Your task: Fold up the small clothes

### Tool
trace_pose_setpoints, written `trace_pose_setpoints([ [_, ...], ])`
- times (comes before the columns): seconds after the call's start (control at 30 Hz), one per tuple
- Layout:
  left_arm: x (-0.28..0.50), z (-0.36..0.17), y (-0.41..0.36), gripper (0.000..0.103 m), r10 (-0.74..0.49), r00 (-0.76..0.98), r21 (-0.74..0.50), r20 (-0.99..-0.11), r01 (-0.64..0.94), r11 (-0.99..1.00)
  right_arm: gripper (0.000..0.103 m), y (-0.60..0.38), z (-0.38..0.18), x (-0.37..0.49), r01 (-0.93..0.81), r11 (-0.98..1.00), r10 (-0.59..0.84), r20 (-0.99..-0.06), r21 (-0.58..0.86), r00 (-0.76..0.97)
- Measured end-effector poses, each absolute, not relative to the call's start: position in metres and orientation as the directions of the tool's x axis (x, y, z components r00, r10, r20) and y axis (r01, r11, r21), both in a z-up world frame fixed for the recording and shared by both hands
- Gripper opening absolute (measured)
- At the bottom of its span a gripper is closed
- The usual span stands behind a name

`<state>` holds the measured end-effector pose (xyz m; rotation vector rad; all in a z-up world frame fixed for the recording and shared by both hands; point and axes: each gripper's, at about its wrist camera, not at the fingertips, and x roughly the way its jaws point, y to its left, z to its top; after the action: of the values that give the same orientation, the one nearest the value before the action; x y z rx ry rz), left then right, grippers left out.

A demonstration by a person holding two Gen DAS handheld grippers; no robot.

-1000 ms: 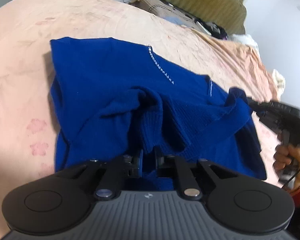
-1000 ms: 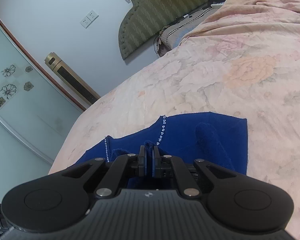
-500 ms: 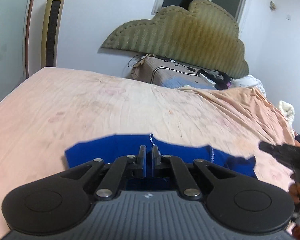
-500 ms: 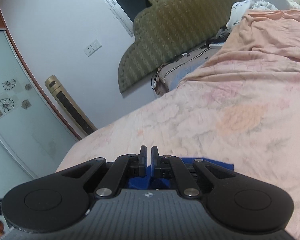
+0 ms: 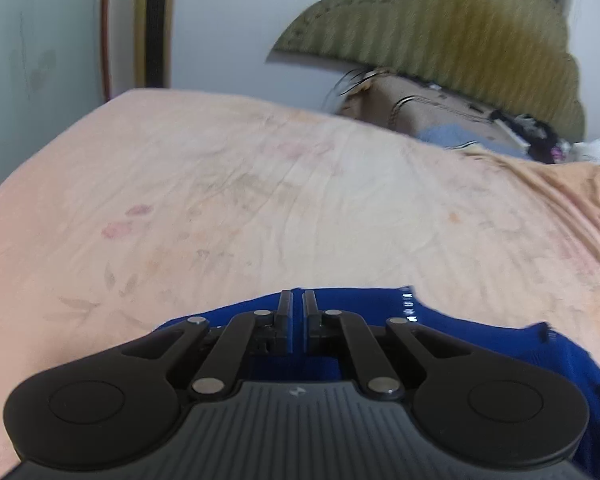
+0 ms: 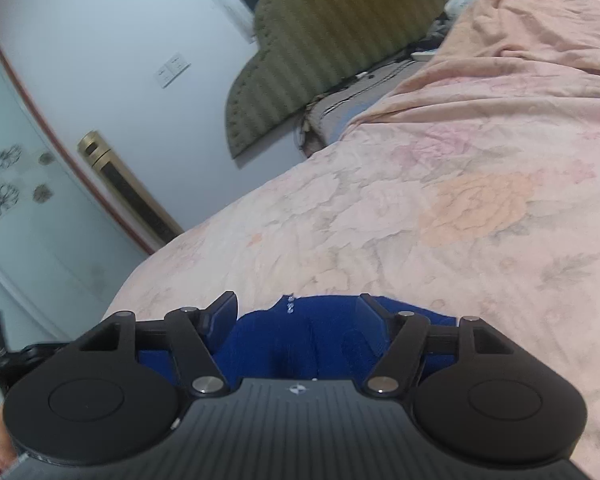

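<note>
A dark blue knit garment (image 5: 480, 344) with a line of small rhinestones (image 5: 407, 304) lies on the peach floral bedsheet (image 5: 260, 200). My left gripper (image 5: 297, 300) is shut at the garment's far edge, and blue cloth shows in the slit between its pads. In the right wrist view the same garment (image 6: 300, 340) lies under and between the spread fingers of my right gripper (image 6: 298, 307). Its jaws are opening and the pads stand apart from the cloth. Most of the garment is hidden under both gripper bodies.
An olive padded headboard (image 5: 440, 32) stands behind the bed, with clutter (image 5: 520, 124) at its foot. A crumpled peach quilt (image 6: 540, 20) lies toward the right. A tall gold and black unit (image 6: 128, 196) stands by the wall. A hand (image 6: 0, 440) shows at the lower left.
The left view swung up from looking down on the spread garment to its far edge. The right jaws, shut on cloth before, now stand wide apart.
</note>
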<state>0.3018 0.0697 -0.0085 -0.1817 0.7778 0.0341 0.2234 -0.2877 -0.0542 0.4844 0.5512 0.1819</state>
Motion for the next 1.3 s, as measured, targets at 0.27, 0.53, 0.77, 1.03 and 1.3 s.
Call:
trace_pose_setpoints([
  [0.27,0.298,-0.013,0.093,0.007,-0.086,0.677,-0.219,-0.731,-0.114,0.969,0.057,-0.250,-0.073,0.267,-0.040,0.920,0.289,-0.603,0.391,0.744],
  [0.53,0.281,-0.028,0.111,0.009,-0.238,0.598,-0.300,-0.766,-0.005,0.954,0.042,-0.256,-0.058,0.260,-0.001,0.935,0.208,-0.548,0.354,0.810],
  [0.77,0.281,-0.035,0.103,0.009,-0.323,0.605,-0.359,-0.728,0.065,0.931,0.042,-0.247,-0.053,0.264,-0.078,0.947,0.266,-0.626,0.312,0.733],
  [1.03,0.279,-0.032,0.121,0.009,-0.351,0.622,-0.430,-0.700,0.025,0.902,0.046,-0.242,-0.083,0.267,-0.032,0.958,0.224,-0.673,0.285,0.705],
  [1.3,0.276,-0.029,0.126,0.075,-0.432,0.649,-0.547,-0.625,0.030,0.837,0.008,-0.239,-0.078,0.263,-0.066,0.960,0.238,-0.666,0.273,0.707],
])
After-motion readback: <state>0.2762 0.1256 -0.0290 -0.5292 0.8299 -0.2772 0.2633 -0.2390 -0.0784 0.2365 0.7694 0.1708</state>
